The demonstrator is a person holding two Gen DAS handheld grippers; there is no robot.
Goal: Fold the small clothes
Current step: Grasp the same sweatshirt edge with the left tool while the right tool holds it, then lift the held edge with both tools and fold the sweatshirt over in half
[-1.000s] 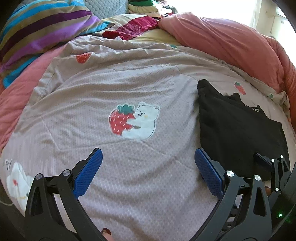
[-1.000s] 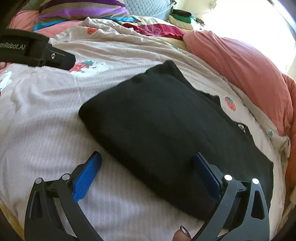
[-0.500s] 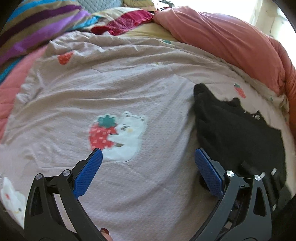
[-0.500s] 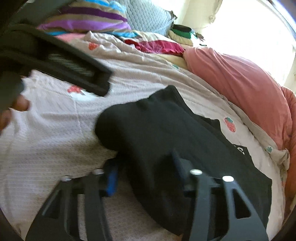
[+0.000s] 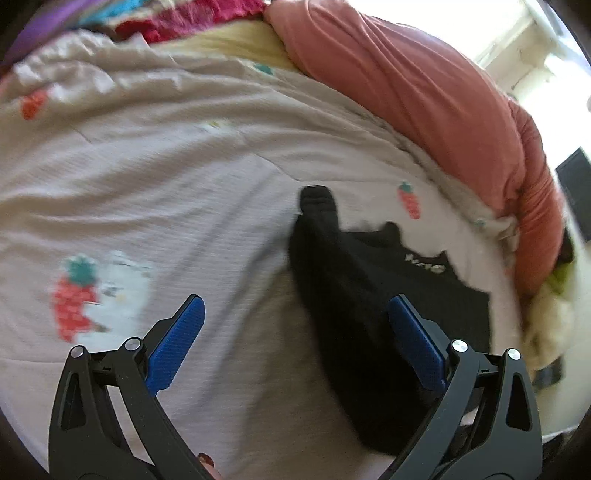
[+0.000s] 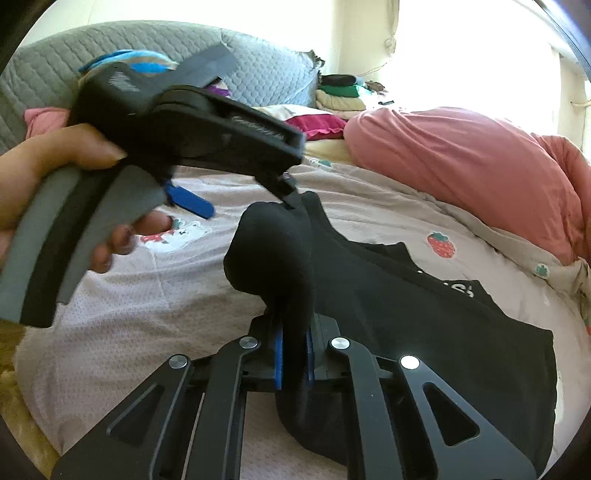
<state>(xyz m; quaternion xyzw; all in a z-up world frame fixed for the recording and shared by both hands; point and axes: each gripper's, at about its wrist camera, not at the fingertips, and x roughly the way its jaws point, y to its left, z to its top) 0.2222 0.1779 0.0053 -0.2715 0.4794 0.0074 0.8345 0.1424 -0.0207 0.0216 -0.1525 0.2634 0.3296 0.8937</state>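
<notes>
A black garment with white lettering lies on the right side of the strawberry-print sheet. My right gripper is shut on a bunched near edge of the black garment; the blue pads press the cloth, and the pinched fold rises off the bed. My left gripper is open with wide jaws, hovering over the garment's left edge, its right finger above the black cloth. In the right wrist view a hand holds the left gripper just above the raised fold.
A rolled pink duvet runs along the far right of the bed. Folded clothes are stacked by the grey quilted headboard. A dark red garment and a striped pillow lie at the far end.
My right gripper went from wide open to shut on the garment's near edge and rose with it. My left gripper swung right, over the garment's left edge, still open.
</notes>
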